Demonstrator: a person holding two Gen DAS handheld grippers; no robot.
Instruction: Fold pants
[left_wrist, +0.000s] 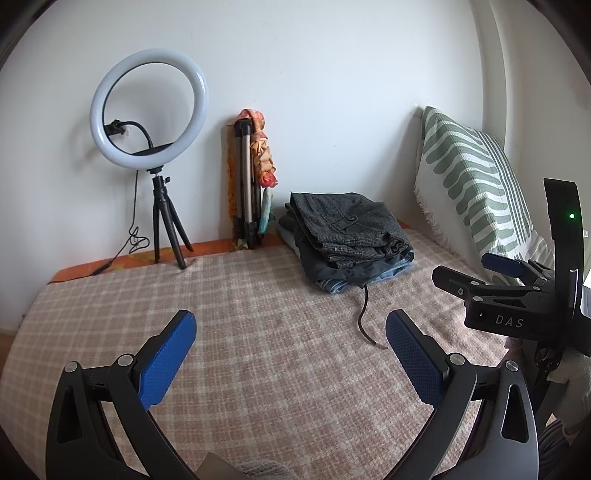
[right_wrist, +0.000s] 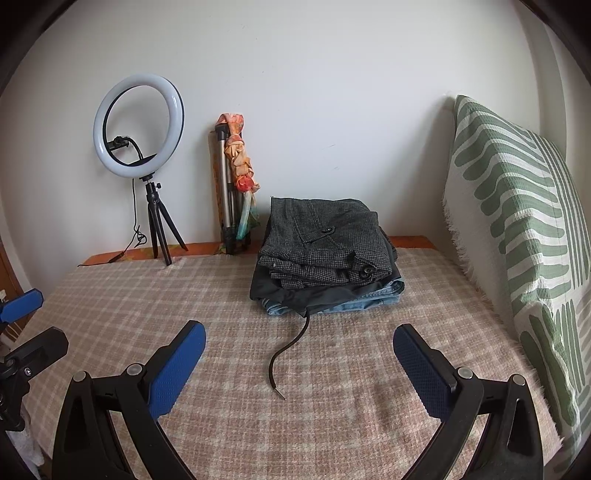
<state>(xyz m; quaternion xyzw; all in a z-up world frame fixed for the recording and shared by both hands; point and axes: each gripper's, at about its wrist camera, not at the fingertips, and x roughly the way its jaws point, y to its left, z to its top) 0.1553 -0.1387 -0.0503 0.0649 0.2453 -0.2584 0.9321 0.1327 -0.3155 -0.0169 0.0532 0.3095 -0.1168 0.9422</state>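
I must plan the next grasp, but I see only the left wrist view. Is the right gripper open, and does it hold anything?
Observer: The right wrist view shows the right gripper wide open, with nothing between its pads.
Operator: Where does the dark cord end, relative to that gripper?
Observer: The cord runs from the front edge of the black garment in the stack. Its tip lies on the blanket ahead of the open gap, touching neither finger.
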